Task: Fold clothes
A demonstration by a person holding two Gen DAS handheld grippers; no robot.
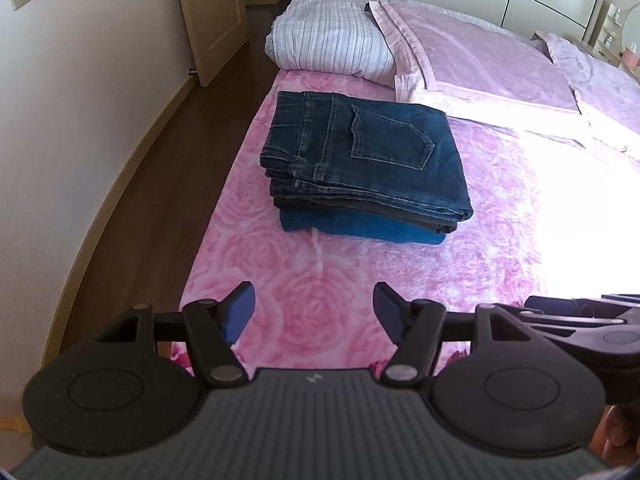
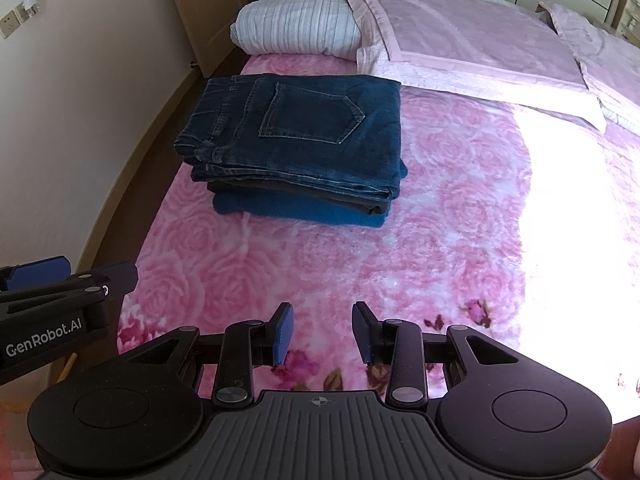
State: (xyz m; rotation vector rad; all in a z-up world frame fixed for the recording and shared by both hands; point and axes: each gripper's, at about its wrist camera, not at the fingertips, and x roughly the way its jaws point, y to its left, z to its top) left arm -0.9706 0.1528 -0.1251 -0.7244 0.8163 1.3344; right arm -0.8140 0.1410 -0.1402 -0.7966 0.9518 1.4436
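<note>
A stack of folded clothes lies on the pink rose bedspread [image 1: 320,280]. Folded dark blue jeans [image 1: 372,152] with a back pocket facing up are on top, over a dark garment and a folded bright blue garment [image 1: 360,230] at the bottom. The same jeans [image 2: 304,136] and blue garment [image 2: 296,212] show in the right wrist view. My left gripper [image 1: 314,312] is open and empty, above the bedspread short of the stack. My right gripper [image 2: 322,330] is open and empty, also short of the stack. The left gripper [image 2: 72,276] shows at the left edge of the right wrist view.
A folded striped white quilt [image 1: 332,44] and a pink pillow [image 1: 472,64] lie at the far end of the bed. The bed's left edge drops to a wooden floor [image 1: 180,152] along a white wall. A door [image 1: 208,12] stands open beyond. Bright sunlight washes out the right side of the bedspread [image 2: 580,220].
</note>
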